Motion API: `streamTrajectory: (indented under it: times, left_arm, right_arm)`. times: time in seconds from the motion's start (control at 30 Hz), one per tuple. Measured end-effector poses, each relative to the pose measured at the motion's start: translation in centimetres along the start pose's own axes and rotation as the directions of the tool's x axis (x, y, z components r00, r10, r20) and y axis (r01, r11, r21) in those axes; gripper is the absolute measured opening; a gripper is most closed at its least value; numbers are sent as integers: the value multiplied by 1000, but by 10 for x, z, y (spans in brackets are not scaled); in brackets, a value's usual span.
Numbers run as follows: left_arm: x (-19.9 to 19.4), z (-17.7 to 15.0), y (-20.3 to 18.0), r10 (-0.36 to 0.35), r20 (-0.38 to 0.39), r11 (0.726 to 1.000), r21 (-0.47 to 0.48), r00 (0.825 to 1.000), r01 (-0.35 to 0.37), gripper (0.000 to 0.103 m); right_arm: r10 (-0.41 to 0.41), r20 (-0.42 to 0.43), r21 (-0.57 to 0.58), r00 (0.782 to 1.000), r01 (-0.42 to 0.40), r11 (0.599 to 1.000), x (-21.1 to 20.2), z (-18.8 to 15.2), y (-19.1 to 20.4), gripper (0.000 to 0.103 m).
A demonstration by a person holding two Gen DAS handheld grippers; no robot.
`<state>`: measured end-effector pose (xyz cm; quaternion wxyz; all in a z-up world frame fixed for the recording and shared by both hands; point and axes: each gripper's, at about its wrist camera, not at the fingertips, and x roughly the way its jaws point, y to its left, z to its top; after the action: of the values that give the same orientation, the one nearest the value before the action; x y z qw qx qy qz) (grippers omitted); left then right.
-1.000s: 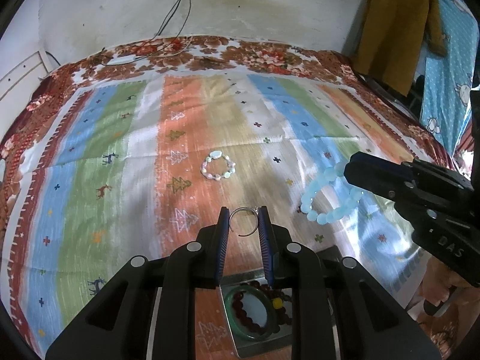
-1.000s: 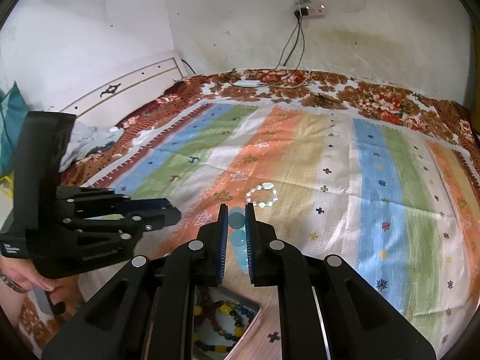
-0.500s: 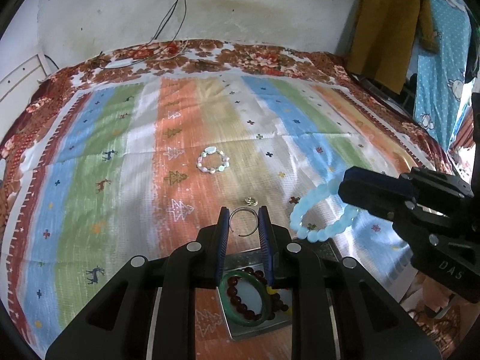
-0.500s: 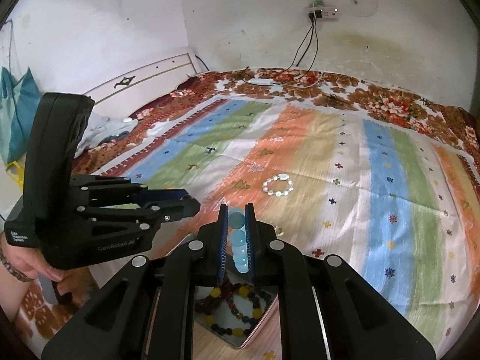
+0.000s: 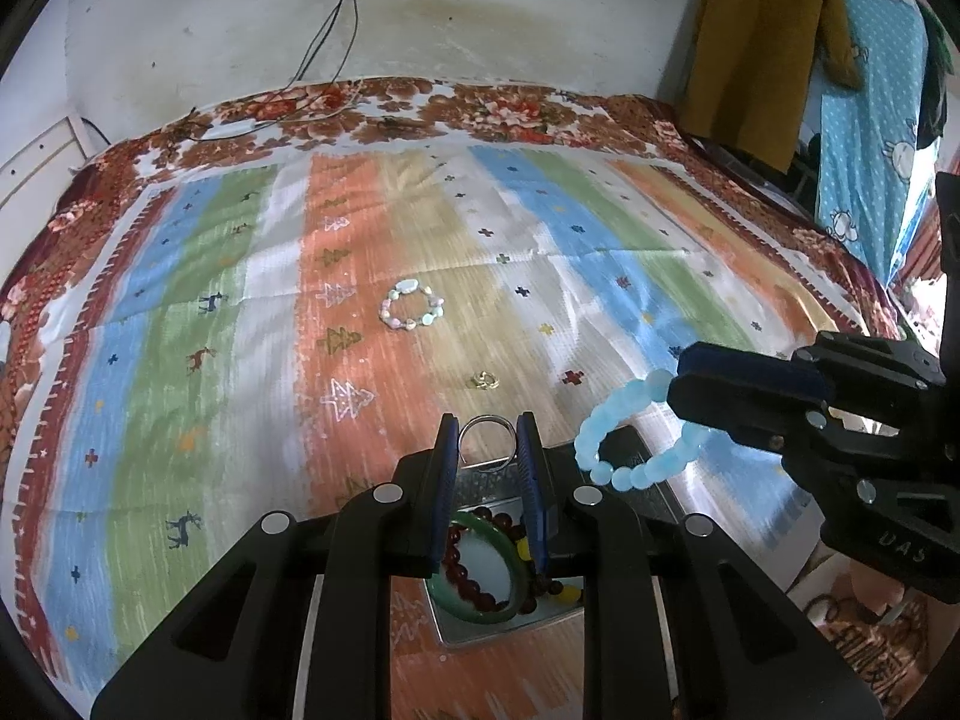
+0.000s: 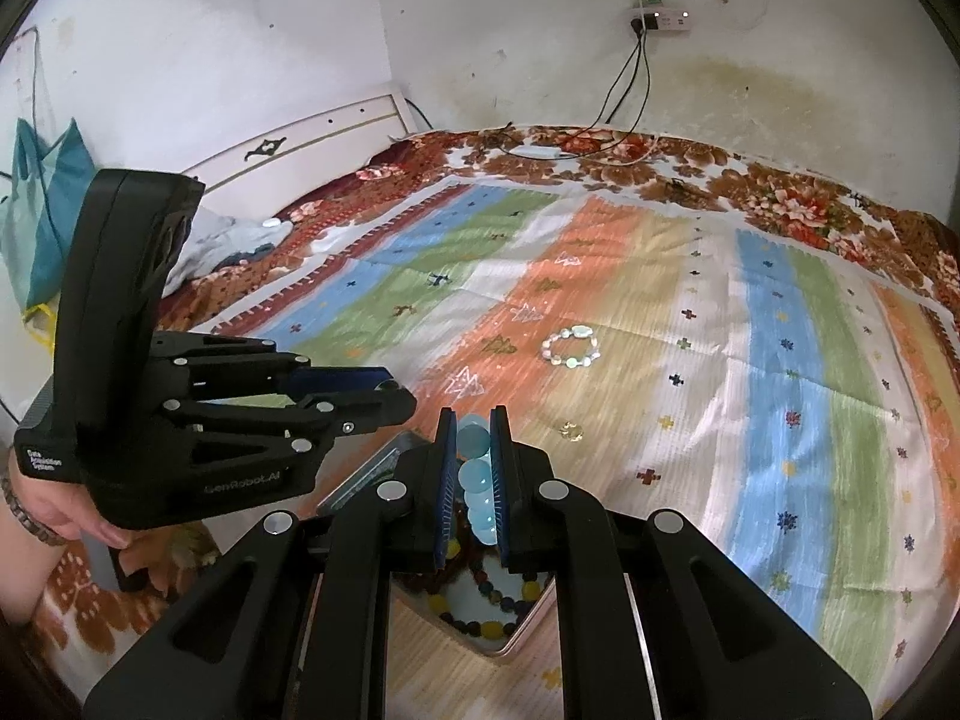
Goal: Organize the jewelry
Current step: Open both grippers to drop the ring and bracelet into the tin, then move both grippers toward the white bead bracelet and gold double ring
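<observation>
My left gripper (image 5: 487,441) is shut on a thin silver ring (image 5: 487,433) and holds it above a metal tray (image 5: 480,477). The tray holds a green bangle (image 5: 477,603), dark red beads and yellow beads. My right gripper (image 6: 474,438) is shut on a light blue bead bracelet (image 6: 477,477), which hangs over the tray's right side in the left wrist view (image 5: 624,450). A pale pearl bracelet (image 5: 413,311) and a small gold ring (image 5: 485,381) lie on the striped bedspread beyond the tray.
The striped bedspread (image 5: 240,324) covers the whole bed. A white headboard (image 6: 312,144) stands at the left, with a cable and power strip (image 6: 657,18) on the wall. Clothes (image 5: 774,42) hang at the far right. A person's hand (image 6: 42,510) holds the left gripper.
Both grippers have pulled back toward the tray with their jewelry. The tray has come further into view, and the blue bracelet now hangs over it.
</observation>
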<state>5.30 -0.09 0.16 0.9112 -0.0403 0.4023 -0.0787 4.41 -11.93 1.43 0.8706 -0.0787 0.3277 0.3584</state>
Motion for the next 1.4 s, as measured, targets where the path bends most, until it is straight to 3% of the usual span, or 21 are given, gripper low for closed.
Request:
streamTrajectory:
  times: [0.47, 0.5, 0.6, 0.93, 1.07, 1.13, 1.4]
  left_arm:
    - [1, -8, -2, -2, -13, 1000, 3, 1000, 2, 19]
    - [1, -8, -2, -6, -16, 1000, 0, 1000, 6, 21]
    - [0, -9, -2, -8, -25, 1000, -7, 1000, 8, 31]
    - [0, -3, 13, 5, -19, 998, -61, 1000, -6, 40]
    - [5, 1, 20, 16, -29, 996, -84, 999, -18, 51]
    - [8, 4, 24, 22, -37, 995, -99, 999, -25, 51]
    - [23, 18, 38, 44, -55, 989, -139, 998, -51, 63]
  right_arm:
    - [23, -46, 7, 999, -23, 1000, 2, -8, 4, 12]
    - [23, -50, 12, 998, -23, 1000, 3, -8, 3, 13]
    - [17, -42, 37, 999, -15, 999, 2, -7, -2, 34]
    - [-12, -44, 83, 999, 16, 996, 5, -7, -18, 37]
    - [-23, -44, 83, 999, 27, 996, 8, -6, -21, 42]
    - [-29, -48, 80, 998, 33, 996, 11, -6, -22, 47]
    - [-37, -83, 92, 996, 44, 995, 25, -4, -33, 50]
